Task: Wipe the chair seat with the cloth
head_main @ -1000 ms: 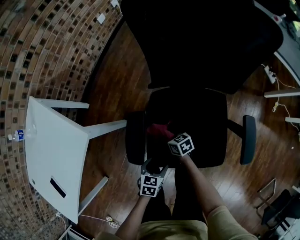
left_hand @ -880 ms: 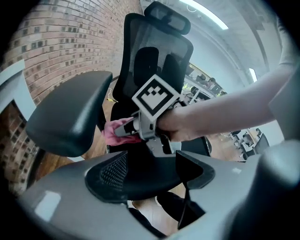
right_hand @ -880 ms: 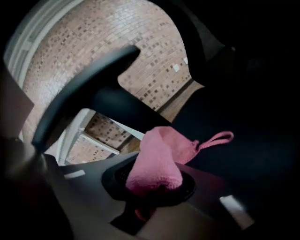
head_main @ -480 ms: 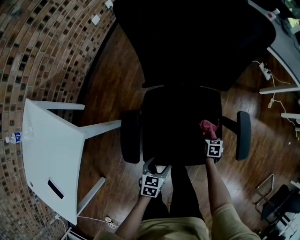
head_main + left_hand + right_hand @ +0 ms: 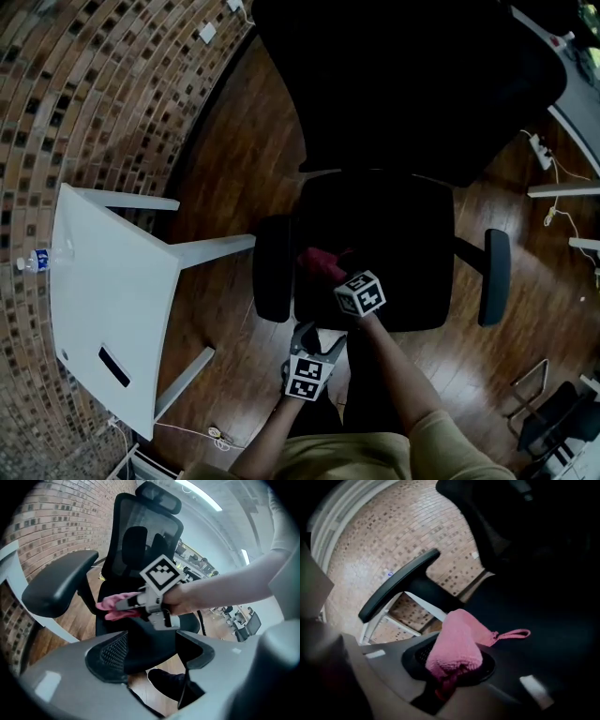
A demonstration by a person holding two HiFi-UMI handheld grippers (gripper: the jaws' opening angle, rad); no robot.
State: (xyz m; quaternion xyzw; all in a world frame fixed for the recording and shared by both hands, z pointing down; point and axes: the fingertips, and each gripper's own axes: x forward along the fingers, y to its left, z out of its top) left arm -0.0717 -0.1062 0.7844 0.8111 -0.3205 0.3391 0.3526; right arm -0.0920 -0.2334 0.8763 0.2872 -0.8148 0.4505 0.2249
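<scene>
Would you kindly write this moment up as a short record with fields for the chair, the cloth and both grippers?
Chair seat: black, an armrest on each side
Cloth: pink, bunched, over the seat's front part, near the armrest at the head view's left
Right gripper: shut on the cloth
Left gripper: open, empty, just off the seat's front edge
Cloth touching seat: cannot tell
</scene>
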